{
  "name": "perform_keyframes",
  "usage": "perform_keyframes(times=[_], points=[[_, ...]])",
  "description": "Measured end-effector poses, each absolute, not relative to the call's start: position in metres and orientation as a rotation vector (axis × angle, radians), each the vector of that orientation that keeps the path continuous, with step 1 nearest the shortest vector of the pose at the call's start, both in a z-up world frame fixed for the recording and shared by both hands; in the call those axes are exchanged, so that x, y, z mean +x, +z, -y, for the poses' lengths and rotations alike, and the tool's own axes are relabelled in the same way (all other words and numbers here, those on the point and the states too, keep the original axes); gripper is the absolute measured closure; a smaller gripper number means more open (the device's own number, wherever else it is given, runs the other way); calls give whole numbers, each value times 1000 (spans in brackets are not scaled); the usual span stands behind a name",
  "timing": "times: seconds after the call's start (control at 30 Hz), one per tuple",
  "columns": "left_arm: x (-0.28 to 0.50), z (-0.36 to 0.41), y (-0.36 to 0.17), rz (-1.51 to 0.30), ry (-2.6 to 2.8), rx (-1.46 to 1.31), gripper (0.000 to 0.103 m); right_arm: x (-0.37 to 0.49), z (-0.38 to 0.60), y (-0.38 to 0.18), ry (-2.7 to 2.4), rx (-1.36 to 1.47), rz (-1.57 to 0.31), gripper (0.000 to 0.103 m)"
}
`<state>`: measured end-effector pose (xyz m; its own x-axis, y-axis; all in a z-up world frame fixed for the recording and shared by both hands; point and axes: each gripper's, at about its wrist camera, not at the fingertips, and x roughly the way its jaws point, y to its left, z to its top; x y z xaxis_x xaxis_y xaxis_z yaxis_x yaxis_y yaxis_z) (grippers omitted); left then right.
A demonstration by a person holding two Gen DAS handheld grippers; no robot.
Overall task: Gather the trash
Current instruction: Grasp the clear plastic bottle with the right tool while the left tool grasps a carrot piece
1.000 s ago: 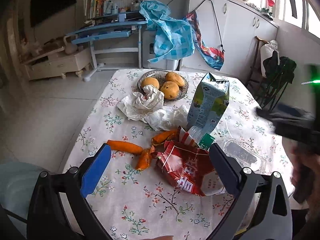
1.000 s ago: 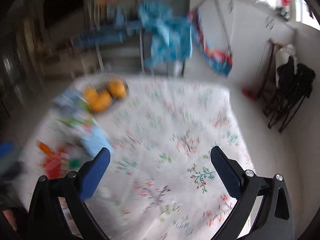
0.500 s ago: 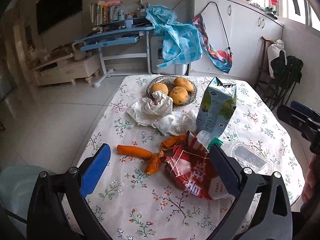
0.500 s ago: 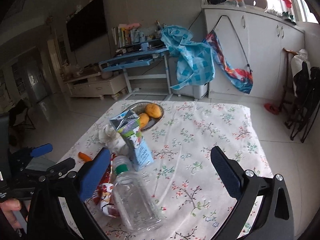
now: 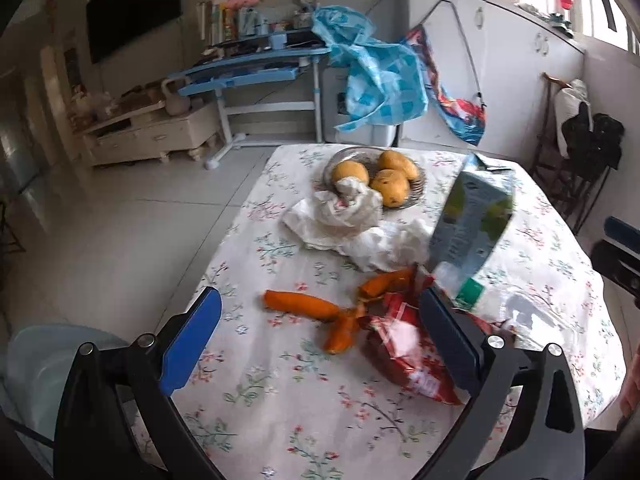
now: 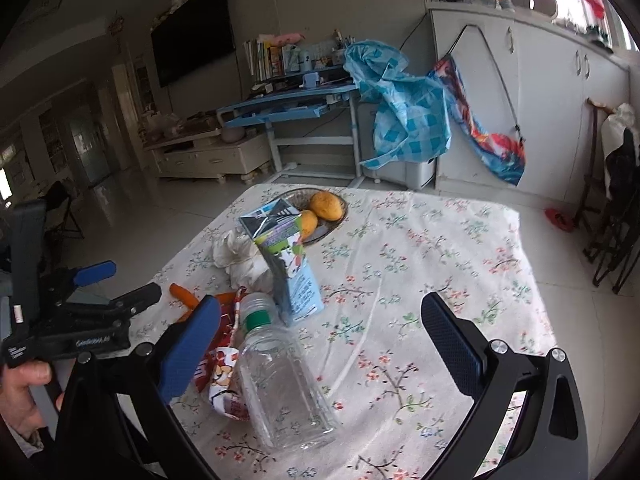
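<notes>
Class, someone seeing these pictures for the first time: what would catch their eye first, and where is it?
Likely the litter heaped at the near-left of the floral-clothed table: a clear plastic bottle with a green cap lying beside a red crumpled snack wrapper and orange peels. Behind stands a blue-green drink carton, then a dish of yellow fruit.

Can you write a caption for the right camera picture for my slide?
Open right hand-held gripper above a clear plastic bottle, beside a juice carton on the flowery table.

You had the carton [image 6: 286, 264] standing mid-table [image 6: 440, 248], the fruit plate [image 6: 332, 220] behind it and the crumpled paper [image 6: 240, 256] to its left. The bottle [image 6: 280, 380] lay in front of the carton, with the snack wrapper [image 6: 222, 384] and peels [image 5: 304, 304] in front of the carton to its left.
</notes>
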<state>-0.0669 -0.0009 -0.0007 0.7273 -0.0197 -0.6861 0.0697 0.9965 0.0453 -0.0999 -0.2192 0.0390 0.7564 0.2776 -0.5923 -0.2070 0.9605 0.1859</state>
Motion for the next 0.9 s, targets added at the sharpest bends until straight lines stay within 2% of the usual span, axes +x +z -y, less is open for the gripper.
perform_keyframes(times=[0.47,0.63,0.77,0.9], points=[[-56,1,-19,-836,-70,90,8,-94,199,17,358,53,-796,6],[-47,-16,-17,-846,-32,102,23,-96,189,11,379,0,-823,6],[-38,-27,-18,-868,-6,147,28,-97,182,4,411,-43,-867,7],[-29,-32,-24,-908,-14,120,29,-100,180,-2,430,-77,-897,7]])
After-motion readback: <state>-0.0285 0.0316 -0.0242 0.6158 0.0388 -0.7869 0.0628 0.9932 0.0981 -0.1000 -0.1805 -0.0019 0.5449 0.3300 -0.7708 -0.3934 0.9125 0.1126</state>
